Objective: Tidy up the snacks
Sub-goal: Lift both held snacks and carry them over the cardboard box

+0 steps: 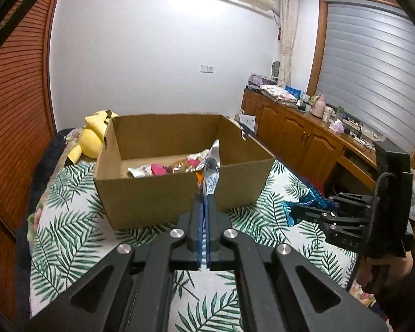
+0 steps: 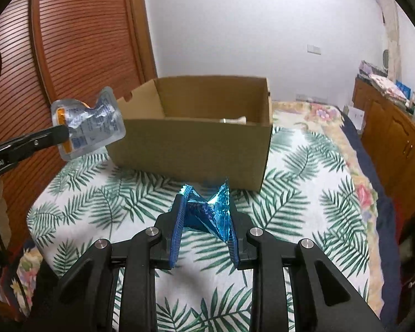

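Observation:
An open cardboard box (image 1: pixel 179 193) stands on the bed, also in the right wrist view (image 2: pixel 191 149). Several snack packets (image 1: pixel 163 169) lie inside it. My left gripper (image 1: pixel 206 197) is shut on a silver and orange snack pouch (image 1: pixel 210 170), held in the air just before the box's near wall; the pouch also shows in the right wrist view (image 2: pixel 90 123). My right gripper (image 2: pixel 206 207) is shut on a shiny blue snack packet (image 2: pixel 210 213), low over the bedspread in front of the box; it shows in the left wrist view (image 1: pixel 304 207) to the right.
The bed has a palm-leaf bedspread (image 1: pixel 69 235). A yellow plush toy (image 1: pixel 92 135) lies behind the box's left corner. A wooden cabinet (image 1: pixel 304 135) with clutter runs along the right. A slatted wooden wardrobe (image 2: pixel 77 41) stands to the left.

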{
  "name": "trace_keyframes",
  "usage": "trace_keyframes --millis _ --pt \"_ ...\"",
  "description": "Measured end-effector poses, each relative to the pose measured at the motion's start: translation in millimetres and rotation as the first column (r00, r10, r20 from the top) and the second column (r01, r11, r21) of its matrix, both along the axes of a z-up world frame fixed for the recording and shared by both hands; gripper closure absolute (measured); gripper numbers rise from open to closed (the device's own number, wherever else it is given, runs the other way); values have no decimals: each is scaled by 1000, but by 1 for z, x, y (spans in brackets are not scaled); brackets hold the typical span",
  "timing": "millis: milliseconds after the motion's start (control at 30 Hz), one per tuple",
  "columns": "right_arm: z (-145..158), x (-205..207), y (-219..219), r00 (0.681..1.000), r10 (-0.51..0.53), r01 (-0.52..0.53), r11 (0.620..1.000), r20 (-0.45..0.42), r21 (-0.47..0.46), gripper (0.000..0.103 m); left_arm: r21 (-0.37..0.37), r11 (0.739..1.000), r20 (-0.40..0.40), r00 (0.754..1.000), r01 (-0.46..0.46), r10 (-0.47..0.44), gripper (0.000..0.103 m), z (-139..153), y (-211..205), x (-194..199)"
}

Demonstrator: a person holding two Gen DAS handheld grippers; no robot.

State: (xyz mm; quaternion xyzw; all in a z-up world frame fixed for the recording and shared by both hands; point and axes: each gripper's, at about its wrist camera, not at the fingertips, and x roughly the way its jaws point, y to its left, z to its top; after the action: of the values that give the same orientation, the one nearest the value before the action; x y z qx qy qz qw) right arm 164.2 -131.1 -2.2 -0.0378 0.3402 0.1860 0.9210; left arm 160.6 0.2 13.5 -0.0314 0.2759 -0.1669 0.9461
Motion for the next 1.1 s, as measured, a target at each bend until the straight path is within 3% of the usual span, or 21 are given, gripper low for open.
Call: trace_keyframes --millis 667,1100 --pt "64 37 11 993 46 -49 998 108 32 77 16 1000 72 997 12 -13 103 40 -10 63" --pt "62 90 42 990 91 -89 996 105 -25 77 25 1000 -17 1000 -13 14 103 -7 1 140"
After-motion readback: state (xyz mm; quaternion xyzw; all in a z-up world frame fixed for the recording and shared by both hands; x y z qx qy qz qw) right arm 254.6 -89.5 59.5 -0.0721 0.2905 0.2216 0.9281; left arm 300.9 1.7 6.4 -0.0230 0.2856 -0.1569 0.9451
